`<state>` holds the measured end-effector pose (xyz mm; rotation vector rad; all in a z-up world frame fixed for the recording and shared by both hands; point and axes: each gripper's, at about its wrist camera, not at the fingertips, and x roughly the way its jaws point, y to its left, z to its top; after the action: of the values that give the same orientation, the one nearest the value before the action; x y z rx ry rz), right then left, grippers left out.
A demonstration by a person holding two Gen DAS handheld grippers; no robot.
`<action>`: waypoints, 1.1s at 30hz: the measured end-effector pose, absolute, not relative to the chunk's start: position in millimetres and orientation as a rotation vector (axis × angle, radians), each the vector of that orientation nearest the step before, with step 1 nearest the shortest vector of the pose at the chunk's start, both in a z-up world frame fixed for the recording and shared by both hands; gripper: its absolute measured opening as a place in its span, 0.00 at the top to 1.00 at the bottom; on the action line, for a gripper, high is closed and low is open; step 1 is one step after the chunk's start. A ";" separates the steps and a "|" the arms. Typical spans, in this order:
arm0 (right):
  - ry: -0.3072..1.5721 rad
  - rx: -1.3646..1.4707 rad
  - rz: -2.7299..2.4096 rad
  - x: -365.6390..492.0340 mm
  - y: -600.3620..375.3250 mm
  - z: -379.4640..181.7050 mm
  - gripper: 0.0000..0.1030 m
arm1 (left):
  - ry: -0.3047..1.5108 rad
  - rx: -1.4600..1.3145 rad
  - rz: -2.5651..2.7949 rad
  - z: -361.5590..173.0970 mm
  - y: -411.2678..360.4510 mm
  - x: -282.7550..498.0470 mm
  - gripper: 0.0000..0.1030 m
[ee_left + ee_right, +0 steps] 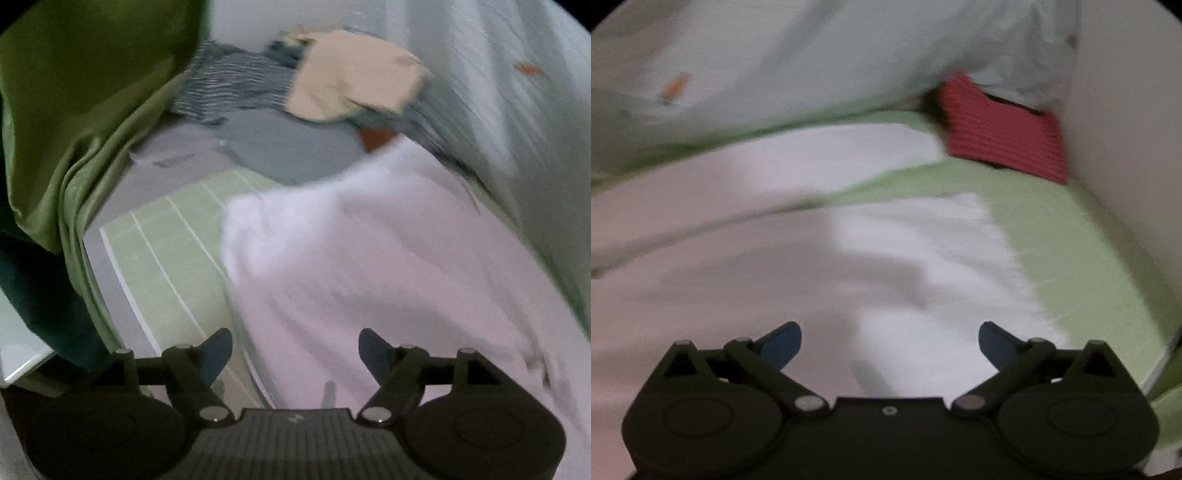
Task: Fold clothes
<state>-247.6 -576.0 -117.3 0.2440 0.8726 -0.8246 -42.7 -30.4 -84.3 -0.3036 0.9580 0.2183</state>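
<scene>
Light green bed sheet with thin white lines [173,258] carries everything; large pale pink-white cloth garment [388,266] spread over its middle, blurred, reaching the near edge under both grippers; left gripper [295,354] jaws spread apart, nothing between them, hanging over the garment's left edge; right gripper [890,343] jaws spread wide, empty, above the garment [812,258]; at the far end a heap: beige folded cloth [351,77], dark striped fabric [240,85], grey garment [288,147]; red ribbed cloth [1004,140] by the right-hand wall; olive green curtain [92,103] along the sheet's left edge.
</scene>
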 end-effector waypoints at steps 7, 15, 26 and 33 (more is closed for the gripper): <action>1.007 0.222 -0.827 -306.1 -671.3 -164.7 0.01 | 0.977 -0.176 0.079 -73.2 -161.2 -89.0 0.24; 1.027 0.257 -0.598 -342.0 -682.8 -165.9 0.87 | 1.023 -0.101 -0.022 -83.8 -272.7 -120.5 0.23; 1.034 0.236 -0.604 -352.9 -703.2 -141.8 0.66 | 0.960 -0.005 -0.088 -75.0 -334.6 -111.0 0.23; 0.872 0.244 -0.651 -285.2 -755.3 -120.0 0.36 | 0.984 -0.019 -0.017 -78.5 -343.8 -66.0 0.23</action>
<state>-285.2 -755.3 -120.0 0.2442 0.8719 -0.6515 -66.0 -343.8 -78.5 -0.0193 0.9838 -0.0166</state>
